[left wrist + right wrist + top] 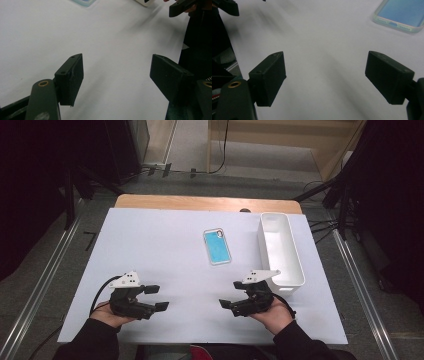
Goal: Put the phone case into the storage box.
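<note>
A phone in a pale case with a blue back (217, 246) lies flat on the white sheet (160, 245), a little right of the middle. Its lower end also shows in the right gripper view (399, 15). My left gripper (157, 297) rests near the front left of the sheet, pointing right, jaws open and empty (116, 77). At the front right, my right gripper (231, 294) points left, also open with nothing between its jaws (325, 77). Both grippers sit well short of the phone.
A long white bin (299, 265) stands empty along the right side of the sheet, just behind my right gripper. The wooden table edge (200, 202) shows at the back. Dark stands and cables flank the table.
</note>
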